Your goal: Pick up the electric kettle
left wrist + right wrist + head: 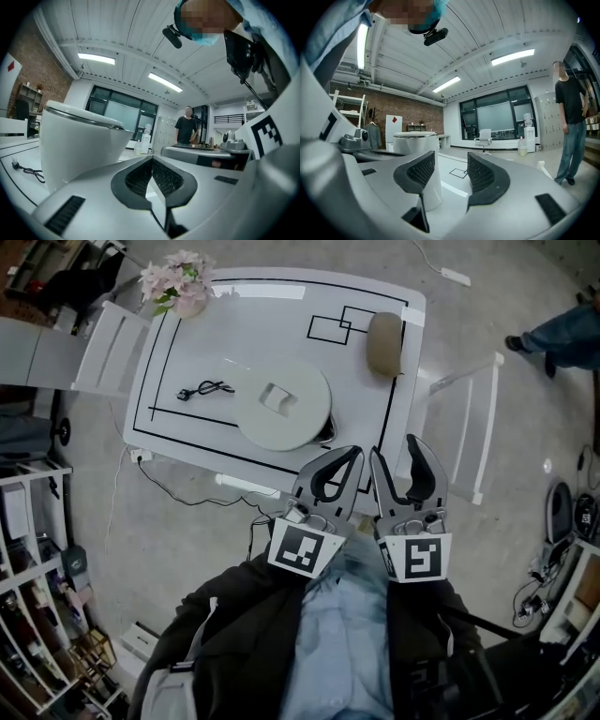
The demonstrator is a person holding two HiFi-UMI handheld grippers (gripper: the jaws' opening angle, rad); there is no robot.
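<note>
Head view shows the electric kettle (281, 404) standing near the front edge of the white table (364, 413), just ahead of my left gripper (349, 457), its jaws together on nothing, and my right gripper (394, 451), its jaws apart and empty.

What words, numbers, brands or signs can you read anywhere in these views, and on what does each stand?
No word or number is readable in any view.
Left gripper, marker cube: black square pattern, no letters.
Right gripper, marker cube: the same kind of pattern.
White wall panel: a red diamond, no text.
Electric kettle: no label shows.
</note>
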